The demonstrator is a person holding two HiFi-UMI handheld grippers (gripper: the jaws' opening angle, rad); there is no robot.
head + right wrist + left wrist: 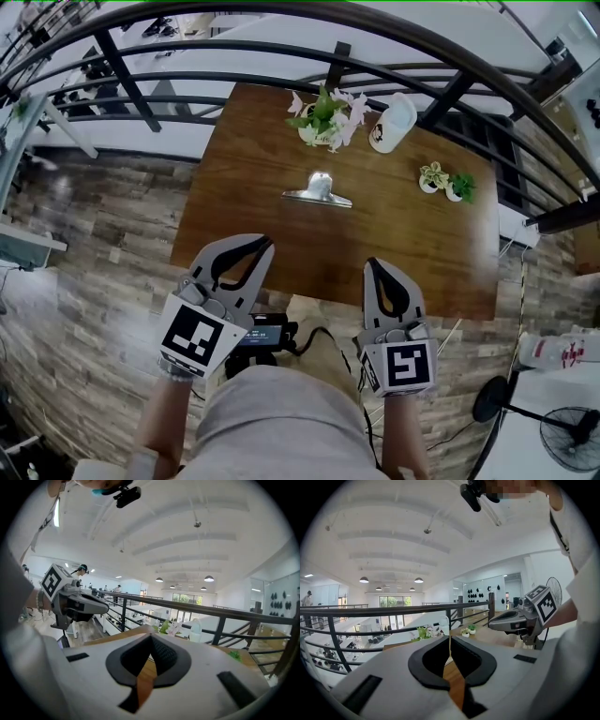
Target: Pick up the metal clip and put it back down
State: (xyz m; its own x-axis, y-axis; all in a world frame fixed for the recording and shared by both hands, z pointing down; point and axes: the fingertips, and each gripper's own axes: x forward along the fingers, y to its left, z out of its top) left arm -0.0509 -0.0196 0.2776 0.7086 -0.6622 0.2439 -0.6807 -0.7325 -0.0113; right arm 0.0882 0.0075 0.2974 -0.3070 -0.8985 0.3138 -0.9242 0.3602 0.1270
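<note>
Two grippers sit low in the head view, both at the near edge of the wooden table (403,239). Left gripper (266,243): fingers together, pads meeting along a thin seam in its own view, nothing between them. Right gripper (372,263): fingers likewise together, empty, only table wood showing through the slit below the tips. Each gripper carries its marker cube towards the person's wrists, the left cube (199,336) and the right cube (405,366). Both grippers point towards 12 o'clock, tilted slightly down; neither touches the table or anything on it. Metal clip (319,190) lies on the table near the middle of the top, at about 12 o'clock from the gap between the two grippers and well apart from both. Its broad shiny jaw edge faces the person and its handle loop points away. Beyond the clip, at its 12 o'clock, stands a pot of pink flowers (323,117) near the far edge. A white cup (392,124) lies tipped at the clip's 1 o'clock, just beside the flowers. Two small potted plants (445,181) stand at the clip's 3 o'clock, close together. A dark metal railing (281,80) runs behind the far edge of the table. A floor fan (572,436) stands at 4 o'clock, off the table.
</note>
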